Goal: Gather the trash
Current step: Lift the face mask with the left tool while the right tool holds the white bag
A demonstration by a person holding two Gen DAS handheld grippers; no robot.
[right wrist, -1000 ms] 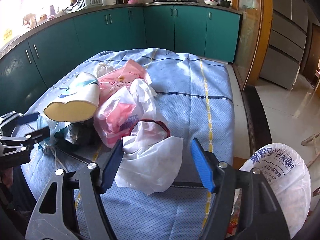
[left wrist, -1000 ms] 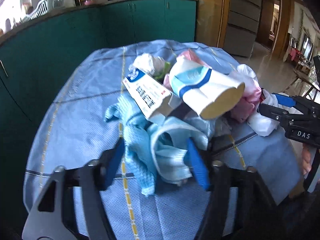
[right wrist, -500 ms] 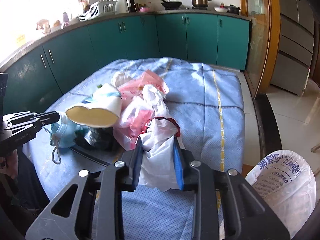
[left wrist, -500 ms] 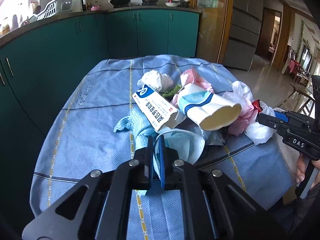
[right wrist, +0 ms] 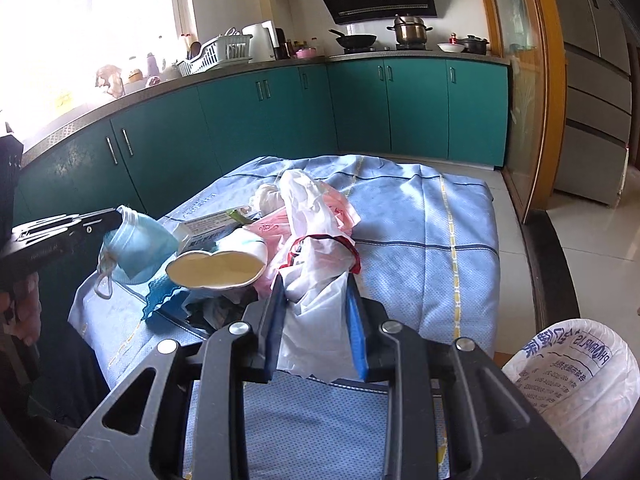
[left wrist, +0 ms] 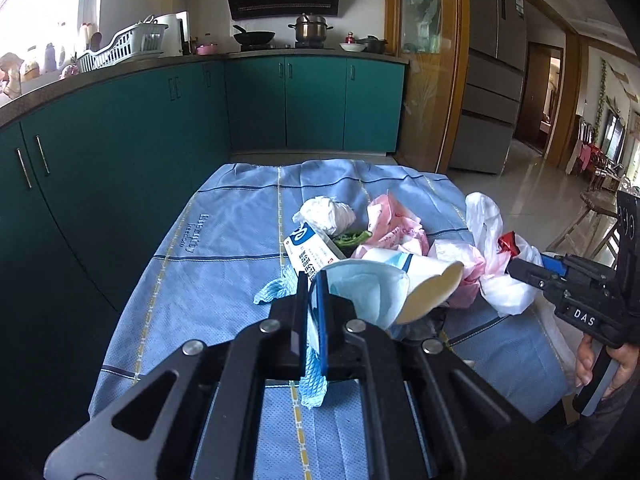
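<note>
A heap of trash lies on the blue tablecloth (left wrist: 224,248). My left gripper (left wrist: 314,292) is shut on a light blue face mask (left wrist: 368,288) and holds it just above the heap; the mask's ear loop (right wrist: 105,280) dangles. A blue net cloth (left wrist: 314,386) hangs under the jaws; I cannot tell whether it is pinched too. My right gripper (right wrist: 316,312) is shut on a white plastic bag (right wrist: 316,280), whose top stands up between the blue pads. A paper cup (right wrist: 220,268) lies on its side between the two grippers.
A white and blue box (left wrist: 308,248), a crumpled tissue (left wrist: 326,214) and a pink bag (left wrist: 396,224) stay in the heap. A white printed sack (right wrist: 572,380) stands open on the floor at the table's near right. Green cabinets (left wrist: 120,152) line the left and far sides.
Both grippers went from open to shut, the left on the mask and the right on the white bag. Both then rose, lifting the mask and the bag's top off the heap.
</note>
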